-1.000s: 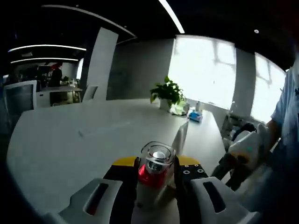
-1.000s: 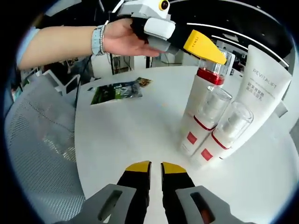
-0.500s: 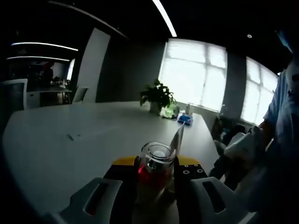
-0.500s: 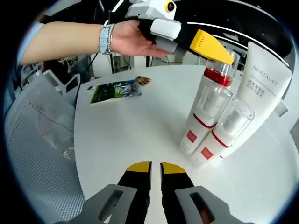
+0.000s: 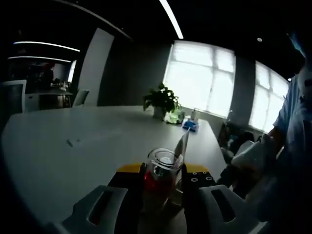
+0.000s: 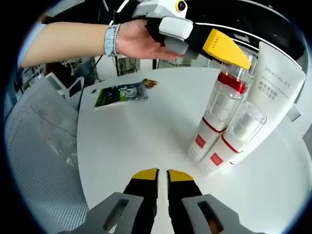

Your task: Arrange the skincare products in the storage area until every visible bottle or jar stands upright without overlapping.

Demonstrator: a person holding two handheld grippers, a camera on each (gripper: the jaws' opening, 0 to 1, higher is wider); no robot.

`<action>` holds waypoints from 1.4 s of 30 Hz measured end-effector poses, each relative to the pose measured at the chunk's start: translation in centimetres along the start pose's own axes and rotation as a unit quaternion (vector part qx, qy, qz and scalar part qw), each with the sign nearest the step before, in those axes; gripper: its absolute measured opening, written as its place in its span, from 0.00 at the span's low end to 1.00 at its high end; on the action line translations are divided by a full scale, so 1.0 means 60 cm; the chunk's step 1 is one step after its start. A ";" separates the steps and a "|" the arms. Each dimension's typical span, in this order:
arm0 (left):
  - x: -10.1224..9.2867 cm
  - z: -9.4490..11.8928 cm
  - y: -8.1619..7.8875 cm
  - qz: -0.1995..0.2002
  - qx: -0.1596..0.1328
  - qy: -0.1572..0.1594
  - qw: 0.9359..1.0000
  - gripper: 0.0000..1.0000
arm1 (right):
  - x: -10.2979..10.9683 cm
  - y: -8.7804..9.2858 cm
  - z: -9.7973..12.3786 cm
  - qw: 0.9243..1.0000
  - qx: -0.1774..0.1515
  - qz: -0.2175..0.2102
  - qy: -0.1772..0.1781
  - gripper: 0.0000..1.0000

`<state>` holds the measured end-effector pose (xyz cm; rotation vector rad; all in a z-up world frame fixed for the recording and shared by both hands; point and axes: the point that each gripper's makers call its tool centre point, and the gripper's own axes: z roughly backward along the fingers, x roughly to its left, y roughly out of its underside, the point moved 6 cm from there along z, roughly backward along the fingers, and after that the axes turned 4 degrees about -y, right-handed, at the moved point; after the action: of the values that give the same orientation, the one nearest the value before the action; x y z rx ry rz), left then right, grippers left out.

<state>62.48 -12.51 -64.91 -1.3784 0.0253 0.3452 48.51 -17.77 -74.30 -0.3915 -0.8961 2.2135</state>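
Observation:
My left gripper (image 5: 161,171) is shut on a pump bottle with a clear cap and a red band (image 5: 159,178), gripping it just below the cap. In the right gripper view a hand holds that left gripper (image 6: 239,54) over the group, and the gripped bottle (image 6: 233,82) is upright behind two others. Those two similar clear-capped bottles (image 6: 201,140) (image 6: 218,155) stand side by side on the white table (image 6: 136,136). A tall white tube (image 6: 279,92) stands upright right behind them. My right gripper (image 6: 162,174) is shut and empty near the table's front.
A green printed packet (image 6: 120,93) lies flat on the far left of the table. A grey mesh chair (image 6: 41,161) stands off the table's left edge. In the left gripper view a potted plant (image 5: 160,100) and small items sit far down the long table.
The left gripper has carried the red-banded bottle slightly to the right, nearer the white tube. The right gripper has stayed shut and in place.

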 end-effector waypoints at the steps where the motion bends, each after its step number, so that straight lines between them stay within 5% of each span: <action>1: 0.000 0.000 0.000 0.001 0.000 -0.001 1.000 0.35 | 0.000 0.000 0.000 1.000 0.000 0.000 0.000 0.00; 31: 0.001 0.009 0.005 0.045 -0.002 -0.002 0.999 0.37 | 0.004 0.001 -0.002 1.000 0.005 0.008 -0.003 0.00; 42: 0.012 0.029 -0.007 0.054 -0.020 -0.020 0.998 0.46 | 0.009 0.003 -0.007 1.000 0.012 0.016 -0.007 0.00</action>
<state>62.93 -10.75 -64.30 -1.4125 0.0602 0.4656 48.25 -17.28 -74.75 -0.3808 -0.8754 2.2567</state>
